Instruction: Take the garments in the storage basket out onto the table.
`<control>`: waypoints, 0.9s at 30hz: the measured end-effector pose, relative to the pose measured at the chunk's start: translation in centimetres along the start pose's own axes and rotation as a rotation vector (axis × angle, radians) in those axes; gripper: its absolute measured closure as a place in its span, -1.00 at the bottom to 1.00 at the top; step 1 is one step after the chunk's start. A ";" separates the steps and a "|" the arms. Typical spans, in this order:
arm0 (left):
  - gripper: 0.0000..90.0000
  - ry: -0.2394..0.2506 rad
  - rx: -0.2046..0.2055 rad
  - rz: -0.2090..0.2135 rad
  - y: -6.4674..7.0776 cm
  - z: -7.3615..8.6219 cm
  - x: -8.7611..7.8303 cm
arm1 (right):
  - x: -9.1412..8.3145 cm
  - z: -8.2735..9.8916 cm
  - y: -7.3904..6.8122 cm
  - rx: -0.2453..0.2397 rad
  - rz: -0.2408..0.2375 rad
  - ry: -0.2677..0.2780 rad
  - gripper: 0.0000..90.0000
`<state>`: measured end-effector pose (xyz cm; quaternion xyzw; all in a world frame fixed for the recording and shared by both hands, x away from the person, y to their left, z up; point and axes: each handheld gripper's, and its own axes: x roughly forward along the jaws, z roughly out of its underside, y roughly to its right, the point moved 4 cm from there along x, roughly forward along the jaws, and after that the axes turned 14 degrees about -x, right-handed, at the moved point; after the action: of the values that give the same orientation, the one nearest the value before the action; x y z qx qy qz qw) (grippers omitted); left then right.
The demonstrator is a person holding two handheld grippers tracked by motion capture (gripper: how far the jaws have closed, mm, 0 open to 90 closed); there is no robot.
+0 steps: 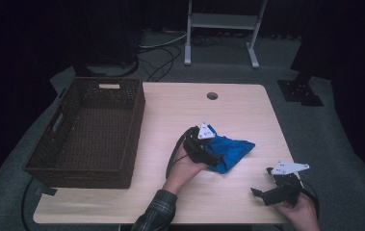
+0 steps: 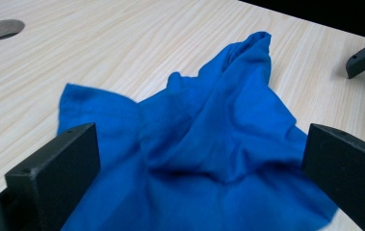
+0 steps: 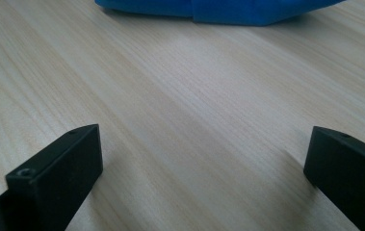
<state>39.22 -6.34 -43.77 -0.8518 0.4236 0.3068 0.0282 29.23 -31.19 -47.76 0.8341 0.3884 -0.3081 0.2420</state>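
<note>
Right gripper (image 1: 267, 188) at table's (image 1: 170, 110) near edge, jaws apart, empty — left gripper (image 2: 199, 168) spread over blue cloth (image 1: 230, 151) right of centre; grasp likely pending — next, close on fabric.

A crumpled bright blue cloth (image 1: 230, 151) is seen lying in a rumpled heap, raised into soft folds, one ridge drawn out to a point. It is spread between the wide-parted jaws of the left hand-held gripper (image 2: 202, 178), well apart from the right hand-held gripper (image 1: 267, 191).
</note>
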 end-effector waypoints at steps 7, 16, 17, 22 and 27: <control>-1.00 -0.006 -0.039 0.003 -0.6 0.5 -1.7 | 0.0 0.0 0.0 0.001 0.000 0.000 -1.00; -1.00 -0.006 -0.059 -0.015 -1.0 1.5 -3.7 | 0.0 0.0 0.0 0.002 0.000 0.000 -1.00; -1.00 -0.006 -0.059 -0.019 -1.0 1.6 -3.9 | 0.0 0.0 0.0 0.003 -0.001 0.000 -1.00; -1.00 -0.007 -0.069 -0.036 -1.2 2.3 -4.9 | 0.0 0.0 0.0 0.002 0.000 0.000 -1.00; -1.00 -0.008 -0.084 -0.049 -1.3 3.3 -6.0 | 0.0 0.0 0.0 0.001 0.000 -0.001 -1.00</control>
<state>35.81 -0.32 -43.42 -0.8613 0.3891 0.3268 0.0015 29.22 -31.19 -47.76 0.8341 0.3882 -0.3085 0.2417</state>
